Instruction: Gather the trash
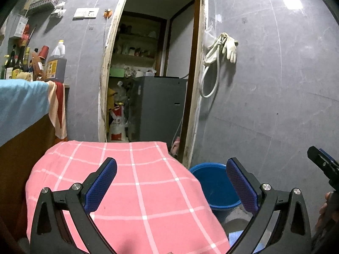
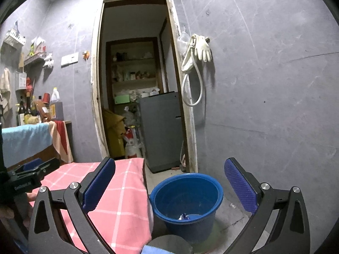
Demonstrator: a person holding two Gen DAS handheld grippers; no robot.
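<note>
Bucket (image 2: 187,199) between right jaws, below; possibly trash (image 2: 184,216) inside.

We hold our right tool (image 2: 169,182) with its blue pads spread wide and nothing between them, low in the frame. Below centre stands a blue bucket (image 2: 211,201) on the floor, with small scraps inside. At lower left lies a pink checked cloth (image 2: 125,201), with our left tool (image 2: 37,169) at the left edge.
</note>
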